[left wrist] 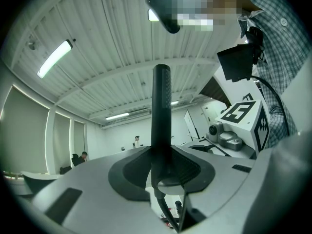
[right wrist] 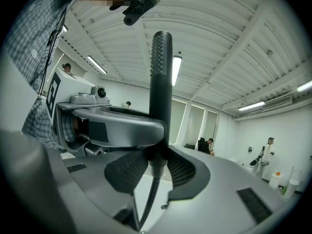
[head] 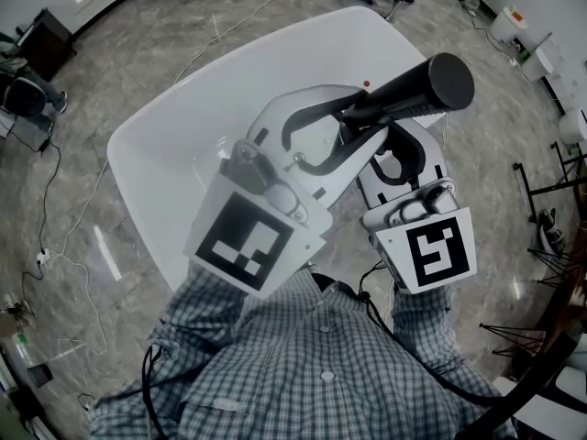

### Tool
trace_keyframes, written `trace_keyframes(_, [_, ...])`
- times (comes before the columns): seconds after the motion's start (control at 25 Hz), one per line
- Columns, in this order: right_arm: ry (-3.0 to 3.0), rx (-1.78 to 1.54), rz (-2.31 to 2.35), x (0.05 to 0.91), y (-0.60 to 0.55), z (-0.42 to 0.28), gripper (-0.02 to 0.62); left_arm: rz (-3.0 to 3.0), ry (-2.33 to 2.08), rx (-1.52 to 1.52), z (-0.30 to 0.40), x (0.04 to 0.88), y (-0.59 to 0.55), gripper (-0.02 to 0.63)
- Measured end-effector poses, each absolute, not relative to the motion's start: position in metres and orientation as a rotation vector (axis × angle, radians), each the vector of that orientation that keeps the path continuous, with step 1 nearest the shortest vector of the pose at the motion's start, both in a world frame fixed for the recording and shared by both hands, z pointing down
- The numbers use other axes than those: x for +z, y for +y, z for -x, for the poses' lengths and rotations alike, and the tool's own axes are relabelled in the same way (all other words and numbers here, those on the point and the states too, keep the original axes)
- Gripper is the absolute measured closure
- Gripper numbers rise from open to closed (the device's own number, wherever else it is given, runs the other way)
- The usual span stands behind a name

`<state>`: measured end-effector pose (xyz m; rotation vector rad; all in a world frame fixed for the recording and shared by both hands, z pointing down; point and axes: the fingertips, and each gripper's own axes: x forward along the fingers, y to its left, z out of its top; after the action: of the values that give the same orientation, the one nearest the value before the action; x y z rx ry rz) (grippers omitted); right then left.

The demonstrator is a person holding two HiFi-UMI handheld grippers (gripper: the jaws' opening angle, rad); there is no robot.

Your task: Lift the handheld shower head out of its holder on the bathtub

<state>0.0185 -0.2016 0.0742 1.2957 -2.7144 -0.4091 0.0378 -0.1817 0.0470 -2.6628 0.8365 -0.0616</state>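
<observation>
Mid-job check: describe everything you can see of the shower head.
The shower head is a slim matte black wand with a blunt end and a finely dotted face near its tip; it looks like plastic. A dark hose hangs from its lower end. The left gripper and the right gripper both clamp its lower part between their pads. It is held over the white bathtub, tip pointing up toward the head camera.

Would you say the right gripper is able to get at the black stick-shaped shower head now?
Yes, apparently: the black stick-shaped shower head already stands between the pads of the right gripper, which look closed on its lower end. The left gripper grips it too.
</observation>
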Motion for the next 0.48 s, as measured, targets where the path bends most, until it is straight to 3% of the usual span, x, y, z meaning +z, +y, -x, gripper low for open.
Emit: trace_keyframes(0.48, [-2.705, -0.399, -1.291, 0.0771, -0.2019, -0.0196, 0.472, 2.673, 0.830, -0.060, -0.0390, 0.0489, -0.1823, 0.479])
